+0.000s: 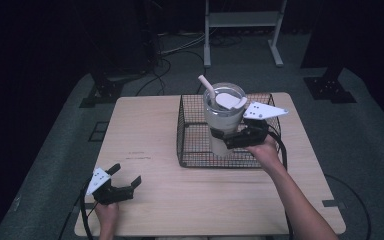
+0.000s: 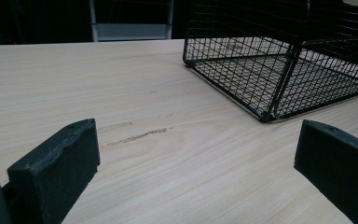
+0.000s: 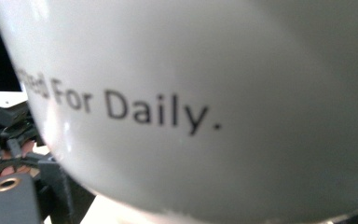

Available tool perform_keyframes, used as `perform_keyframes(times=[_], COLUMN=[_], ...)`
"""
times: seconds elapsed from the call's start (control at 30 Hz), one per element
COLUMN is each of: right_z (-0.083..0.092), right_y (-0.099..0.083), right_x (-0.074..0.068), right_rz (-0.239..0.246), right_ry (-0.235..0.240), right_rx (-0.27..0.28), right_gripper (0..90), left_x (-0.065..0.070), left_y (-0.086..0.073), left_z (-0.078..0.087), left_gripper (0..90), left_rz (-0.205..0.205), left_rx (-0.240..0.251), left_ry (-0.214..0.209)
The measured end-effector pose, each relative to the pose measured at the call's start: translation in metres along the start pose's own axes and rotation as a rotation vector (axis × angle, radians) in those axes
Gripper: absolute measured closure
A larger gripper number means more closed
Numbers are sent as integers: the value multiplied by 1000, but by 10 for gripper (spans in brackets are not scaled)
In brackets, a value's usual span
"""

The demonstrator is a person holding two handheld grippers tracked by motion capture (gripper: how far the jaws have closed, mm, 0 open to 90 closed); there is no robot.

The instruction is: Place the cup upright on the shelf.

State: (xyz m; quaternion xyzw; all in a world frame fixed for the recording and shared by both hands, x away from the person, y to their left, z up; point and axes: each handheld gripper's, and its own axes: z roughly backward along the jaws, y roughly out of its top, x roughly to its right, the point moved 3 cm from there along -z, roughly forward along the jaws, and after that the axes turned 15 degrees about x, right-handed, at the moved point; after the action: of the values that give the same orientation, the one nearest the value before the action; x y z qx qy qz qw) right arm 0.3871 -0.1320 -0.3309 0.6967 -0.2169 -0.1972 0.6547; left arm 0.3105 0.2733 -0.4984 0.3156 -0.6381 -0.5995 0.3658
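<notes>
Below, pale wooden table (image 1: 180, 200), dark room.

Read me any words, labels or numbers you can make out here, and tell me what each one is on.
"For Daily." stands on the white tumbler held in the right gripper; the word before it is cut off and blurred.
A small dark mark on the wooden table is too small to read.

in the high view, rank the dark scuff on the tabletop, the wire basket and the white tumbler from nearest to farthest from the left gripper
Measured from the left gripper, open at the table's near left corner:
1. Dark scuff: on bare wood just beyond it, slightly right.
2. Wire basket: farther right, its near left corner closest.
3. White tumbler: inside the basket area, clamped by the right gripper, with a straw at its lid.
</notes>
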Motion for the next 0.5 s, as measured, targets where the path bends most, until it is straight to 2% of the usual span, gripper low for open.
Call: perform_keyframes(times=[0.23, 0.5], right_z=[-22, -38], right_y=[1, 3], right_x=[13, 25], right_rz=[-8, -12], right_ry=[-28, -49], right_rx=[5, 7], right_gripper=[82, 82], left_x=[0, 0], left_y=[0, 0], left_z=[0, 0], left_gripper=[0, 0], left_rz=[0, 0], left_rx=[0, -1], left_ry=[-1, -2])
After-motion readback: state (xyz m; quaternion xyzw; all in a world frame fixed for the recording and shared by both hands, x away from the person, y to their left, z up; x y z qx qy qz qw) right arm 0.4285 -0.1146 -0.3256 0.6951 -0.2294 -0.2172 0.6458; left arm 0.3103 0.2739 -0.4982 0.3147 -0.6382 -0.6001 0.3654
